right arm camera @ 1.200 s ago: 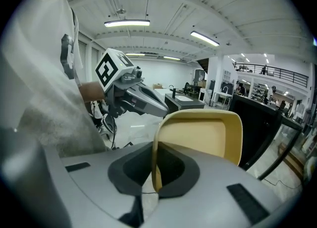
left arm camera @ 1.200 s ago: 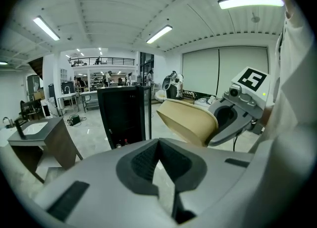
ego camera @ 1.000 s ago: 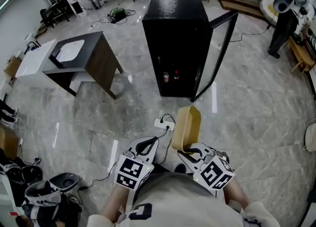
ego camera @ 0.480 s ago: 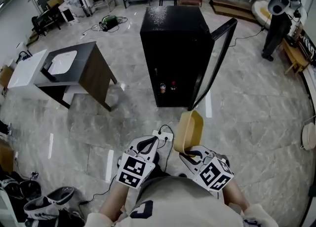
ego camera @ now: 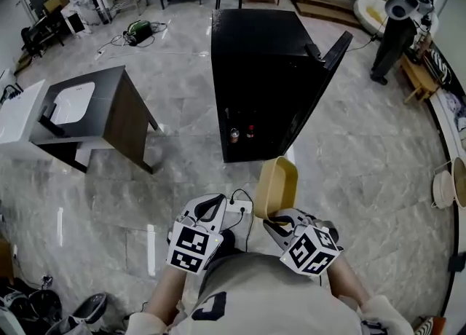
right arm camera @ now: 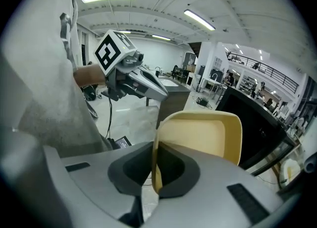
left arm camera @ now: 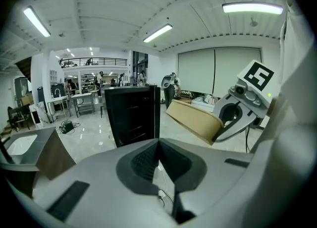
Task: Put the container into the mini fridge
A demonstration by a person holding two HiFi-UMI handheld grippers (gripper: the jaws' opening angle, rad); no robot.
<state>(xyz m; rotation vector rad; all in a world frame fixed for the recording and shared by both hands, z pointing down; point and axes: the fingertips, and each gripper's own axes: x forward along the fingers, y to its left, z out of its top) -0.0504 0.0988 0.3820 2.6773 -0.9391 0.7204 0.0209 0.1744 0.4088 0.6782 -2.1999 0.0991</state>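
Grey shiny floor point(ego camera: 349, 166) spread across the big room. A black fridge point(ego camera: 258, 71) stood on it, and its door point(ego camera: 324, 79) was swung open to the right. Two small bottles point(ego camera: 234, 135) sat low inside the fridge. The right gripper point(ego camera: 279, 218) pinched the rim of a tan container point(ego camera: 277, 184). It held the container up on its edge in the air, in front of the open fridge but not inside it. The left gripper point(ego camera: 213, 208) was just beside it. Its jaws were pressed together with nothing between them. A white power strip point(ego camera: 239, 207) lay on the floor, seen between the two grippers. A dark cabinet point(ego camera: 124, 115) with a white sink point(ego camera: 71, 103) stood well off to the left.
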